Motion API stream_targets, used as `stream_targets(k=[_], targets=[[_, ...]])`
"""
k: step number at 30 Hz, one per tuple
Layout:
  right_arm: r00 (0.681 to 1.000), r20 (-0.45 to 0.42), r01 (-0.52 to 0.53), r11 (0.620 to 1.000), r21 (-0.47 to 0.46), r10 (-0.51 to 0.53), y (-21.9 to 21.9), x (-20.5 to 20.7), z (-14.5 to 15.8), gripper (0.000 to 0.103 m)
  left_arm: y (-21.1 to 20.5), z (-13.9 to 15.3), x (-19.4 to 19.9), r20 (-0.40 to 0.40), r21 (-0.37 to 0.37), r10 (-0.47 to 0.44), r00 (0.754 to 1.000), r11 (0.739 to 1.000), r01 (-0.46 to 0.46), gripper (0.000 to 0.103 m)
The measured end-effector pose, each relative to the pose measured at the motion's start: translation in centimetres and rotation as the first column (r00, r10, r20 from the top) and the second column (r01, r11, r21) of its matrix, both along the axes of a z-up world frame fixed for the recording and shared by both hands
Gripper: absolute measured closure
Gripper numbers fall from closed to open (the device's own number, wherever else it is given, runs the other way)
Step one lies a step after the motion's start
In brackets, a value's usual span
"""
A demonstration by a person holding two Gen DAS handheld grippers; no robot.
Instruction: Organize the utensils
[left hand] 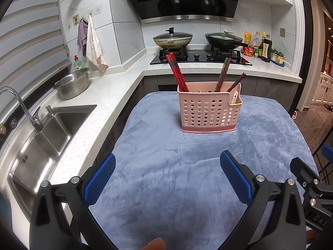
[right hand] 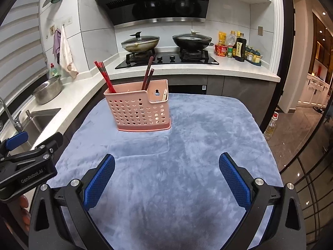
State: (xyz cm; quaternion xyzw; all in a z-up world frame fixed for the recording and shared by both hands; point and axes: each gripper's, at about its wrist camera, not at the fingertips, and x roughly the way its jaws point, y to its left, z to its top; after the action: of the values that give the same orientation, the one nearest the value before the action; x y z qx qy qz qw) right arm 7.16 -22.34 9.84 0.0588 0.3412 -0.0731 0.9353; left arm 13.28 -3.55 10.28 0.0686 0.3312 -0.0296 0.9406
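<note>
A pink perforated utensil holder stands upright on a blue-grey cloth. Red chopsticks lean in its left end. Darker chopsticks stand toward its right, and a pale utensil sits in the small side pocket. My left gripper is open over the near cloth, nothing between its blue pads. My right gripper is likewise open and empty, well short of the holder.
A steel sink with a tap and a metal colander lie on the white counter to the left. Behind the table, a hob carries two lidded pans; bottles stand at its right. The other gripper shows at the left edge.
</note>
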Motion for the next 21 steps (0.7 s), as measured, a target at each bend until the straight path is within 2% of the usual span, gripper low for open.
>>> stream_targets(k=[21], targets=[[1.0,0.0,0.009,1.0,-0.017,-0.009,0.1,0.4,-0.6,0.006,-0.2,-1.1,0.4,-0.036,0.015,0.015,0.999,1.0,-0.014,0.007]])
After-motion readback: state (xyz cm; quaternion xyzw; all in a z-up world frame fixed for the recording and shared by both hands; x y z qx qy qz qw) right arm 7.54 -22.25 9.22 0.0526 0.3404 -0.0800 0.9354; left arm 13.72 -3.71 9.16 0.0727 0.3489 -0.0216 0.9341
